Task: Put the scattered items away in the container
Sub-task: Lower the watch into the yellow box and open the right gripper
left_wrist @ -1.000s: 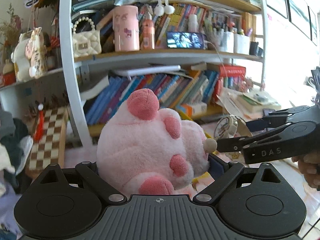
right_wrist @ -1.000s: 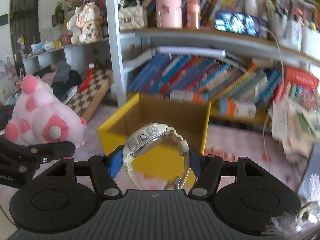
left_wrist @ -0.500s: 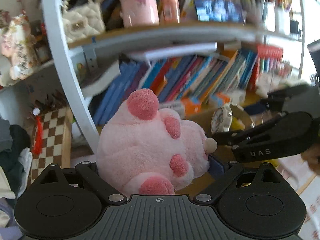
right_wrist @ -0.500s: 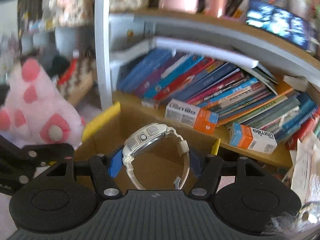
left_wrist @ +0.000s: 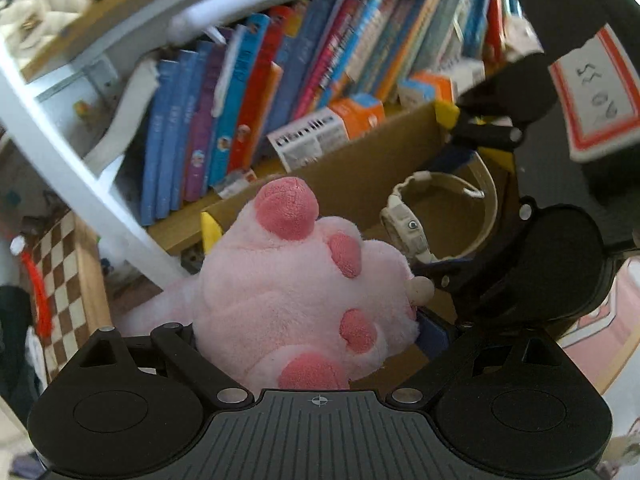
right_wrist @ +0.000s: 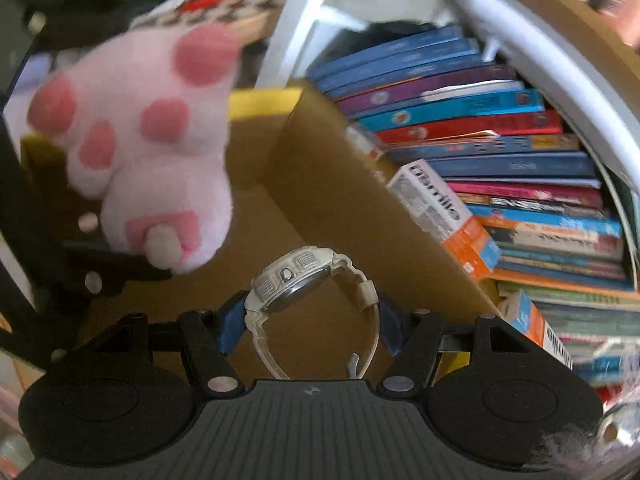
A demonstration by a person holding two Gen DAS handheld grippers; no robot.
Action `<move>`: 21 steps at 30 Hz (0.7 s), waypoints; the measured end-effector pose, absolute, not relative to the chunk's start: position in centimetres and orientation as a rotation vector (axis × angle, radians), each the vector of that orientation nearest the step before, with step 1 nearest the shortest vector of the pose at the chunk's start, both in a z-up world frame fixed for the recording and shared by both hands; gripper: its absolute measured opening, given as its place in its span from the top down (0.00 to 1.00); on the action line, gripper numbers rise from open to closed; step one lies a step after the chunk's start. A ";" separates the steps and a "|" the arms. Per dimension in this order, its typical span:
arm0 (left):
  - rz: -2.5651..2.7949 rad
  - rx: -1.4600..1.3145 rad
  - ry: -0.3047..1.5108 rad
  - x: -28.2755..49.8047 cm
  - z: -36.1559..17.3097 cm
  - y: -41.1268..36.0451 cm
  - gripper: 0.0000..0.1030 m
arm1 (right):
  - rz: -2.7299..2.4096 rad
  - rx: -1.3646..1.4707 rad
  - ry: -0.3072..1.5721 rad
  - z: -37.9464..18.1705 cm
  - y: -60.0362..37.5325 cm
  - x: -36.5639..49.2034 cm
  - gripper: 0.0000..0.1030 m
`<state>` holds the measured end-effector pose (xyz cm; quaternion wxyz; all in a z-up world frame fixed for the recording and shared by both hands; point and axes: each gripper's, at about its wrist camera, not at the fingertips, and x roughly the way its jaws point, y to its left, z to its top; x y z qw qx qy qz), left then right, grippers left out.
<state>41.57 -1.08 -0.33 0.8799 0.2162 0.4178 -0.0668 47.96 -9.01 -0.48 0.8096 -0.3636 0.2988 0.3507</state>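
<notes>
Left wrist: one plush toy, one watch, one box

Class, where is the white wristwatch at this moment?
The white wristwatch sits clamped in the right tool, centre-bottom of the right wrist view, over the open cardboard box, right of the pink plush toy.

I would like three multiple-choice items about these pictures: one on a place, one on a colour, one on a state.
1. What is the watch over?
A. the cardboard box
B. the checkered board
C. a book shelf

2. What colour is the plush toy?
A. yellow
B. pink
C. blue

3. How is the right gripper?
A. open and empty
B. shut on the watch
C. shut on a book

Key: 1 A, the brown inside of the cardboard box shows behind the watch; 2 B, pale pink fur with darker pink pads; 3 B, the watch band sits clamped between its blue pads.
</notes>
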 end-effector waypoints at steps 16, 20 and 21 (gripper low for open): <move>-0.120 0.541 0.918 43.1 -1.7 -2.3 0.05 | 0.739 -0.741 0.687 -0.3 -8.9 49.8 0.26; -0.110 0.567 0.876 42.2 -0.4 -2.3 0.04 | 0.716 -0.709 0.647 0.7 -9.6 49.8 0.25; -0.111 0.569 0.862 41.8 0.0 -2.3 0.04 | 0.711 -0.702 0.635 1.2 -10.0 49.7 0.25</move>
